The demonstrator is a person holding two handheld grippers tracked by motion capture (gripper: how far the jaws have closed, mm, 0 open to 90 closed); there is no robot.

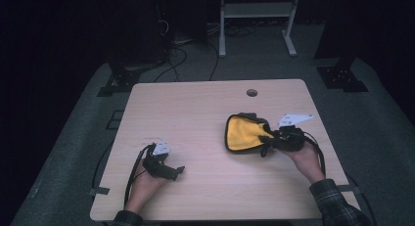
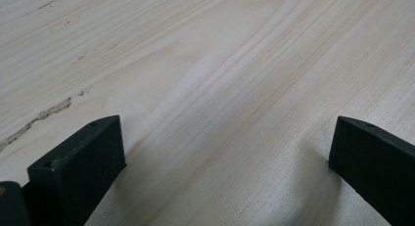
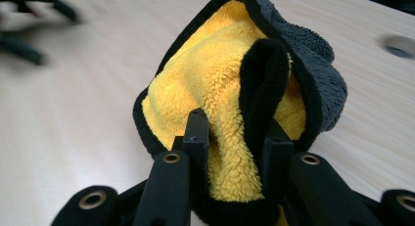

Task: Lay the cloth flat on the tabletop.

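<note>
Left gripper (image 1: 169, 171) rests on the wooden table (image 1: 195, 118), jaws spread wide over bare wood in its own view. Right gripper (image 3: 234, 138) pinches a fold of the yellow-and-grey microfibre cloth (image 3: 220, 84); its view shows the black-edged hem bunched between the jaws.

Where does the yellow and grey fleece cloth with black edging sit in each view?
High view: the yellow and grey fleece cloth with black edging lies right of centre, its near corner at the right hand-held gripper.
Left gripper view: not in it.
Right gripper view: centre, pinched between the jaws.
Shared landmark: the pale wooden table.
</note>
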